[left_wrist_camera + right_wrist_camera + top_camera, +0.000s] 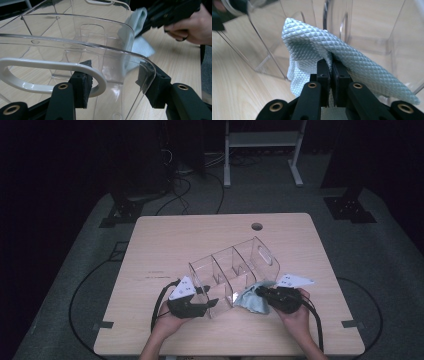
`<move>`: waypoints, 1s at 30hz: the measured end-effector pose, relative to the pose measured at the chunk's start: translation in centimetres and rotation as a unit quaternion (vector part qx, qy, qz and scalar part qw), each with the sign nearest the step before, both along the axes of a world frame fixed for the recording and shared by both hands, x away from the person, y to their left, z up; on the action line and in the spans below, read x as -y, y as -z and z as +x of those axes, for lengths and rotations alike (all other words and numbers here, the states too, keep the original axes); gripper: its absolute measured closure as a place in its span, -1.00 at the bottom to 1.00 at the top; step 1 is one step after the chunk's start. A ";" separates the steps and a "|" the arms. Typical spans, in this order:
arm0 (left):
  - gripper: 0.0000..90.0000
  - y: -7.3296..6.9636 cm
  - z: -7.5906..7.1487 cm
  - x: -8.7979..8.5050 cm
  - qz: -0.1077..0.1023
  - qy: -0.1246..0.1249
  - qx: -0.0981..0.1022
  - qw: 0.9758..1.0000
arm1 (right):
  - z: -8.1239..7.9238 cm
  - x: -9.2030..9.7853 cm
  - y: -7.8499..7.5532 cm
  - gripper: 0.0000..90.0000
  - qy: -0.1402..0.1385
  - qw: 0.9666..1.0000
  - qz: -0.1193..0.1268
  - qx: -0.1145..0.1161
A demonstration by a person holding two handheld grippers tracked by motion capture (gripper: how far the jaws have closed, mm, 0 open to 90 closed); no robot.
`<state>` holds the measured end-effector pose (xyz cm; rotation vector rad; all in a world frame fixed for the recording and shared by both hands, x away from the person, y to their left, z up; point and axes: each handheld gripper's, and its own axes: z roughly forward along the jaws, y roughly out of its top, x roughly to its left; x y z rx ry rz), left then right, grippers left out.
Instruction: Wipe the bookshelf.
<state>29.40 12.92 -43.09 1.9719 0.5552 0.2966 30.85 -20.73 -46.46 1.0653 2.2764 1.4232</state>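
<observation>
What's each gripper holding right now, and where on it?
Left gripper clamps the clear acrylic organizer by its end wall, beside the handle cutout. Right gripper pinches the light blue cloth at a bunched fold, against the organizer's side.

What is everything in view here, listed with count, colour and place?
Clear organiser: one, see-through plastic with dividers and a handle slot, lying tilted at the table's middle.
Cloth: one, pale blue, textured, against the organiser's near right side.
Table: one, light wood, with a round cable hole near the far edge.
Cables: several, black, on the grey floor behind the table.
Frame: one, white metal, at the far back.
Left claw: one, black, shut on the organiser's end wall.
Right claw: one, black, shut on the cloth.
Hands: two, the left and the right, at the near edge.
</observation>
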 end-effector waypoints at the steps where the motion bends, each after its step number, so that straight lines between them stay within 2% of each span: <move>1: 0.02 0.0 0.0 0.0 0.000 0.000 0.000 1.000 | 0.1 0.0 0.3 0.89 0.000 1.000 0.001 -0.006; 3: 0.02 0.0 0.0 0.0 0.000 0.001 0.001 1.000 | 0.1 0.0 0.2 0.89 0.000 1.000 0.001 -0.006; 6: 0.02 0.0 0.0 0.0 0.000 0.001 0.001 1.000 | -0.1 0.1 -0.8 0.89 0.002 1.000 0.018 0.008; 8: 0.02 0.0 0.0 0.0 0.001 0.001 0.000 1.000 | -0.2 0.1 -1.1 0.89 0.002 1.000 0.015 0.014; 15: 0.02 0.0 -0.1 0.0 0.002 0.000 0.002 1.000 | 0.1 0.0 0.7 0.89 0.000 1.000 0.003 -0.011; 17: 0.02 0.0 -0.1 0.0 0.002 0.001 0.002 1.000 | 0.1 0.0 0.7 0.89 -0.001 1.000 -0.001 -0.008; 22: 0.02 -0.1 0.0 0.0 0.003 0.002 0.001 1.000 | 0.0 0.3 -0.3 0.89 0.003 1.000 0.013 0.007; 24: 0.02 0.0 -0.1 0.0 0.003 0.002 0.003 1.000 | 0.0 0.3 -0.1 0.89 0.002 1.000 0.016 0.004; 28: 0.02 0.0 -0.1 0.0 0.005 0.001 0.003 1.000 | 0.1 0.2 0.8 0.89 0.002 1.000 0.006 -0.010; 30: 0.02 -0.1 -0.1 0.0 0.004 0.001 0.003 1.000 | 0.1 0.2 0.8 0.89 0.003 1.000 0.004 -0.007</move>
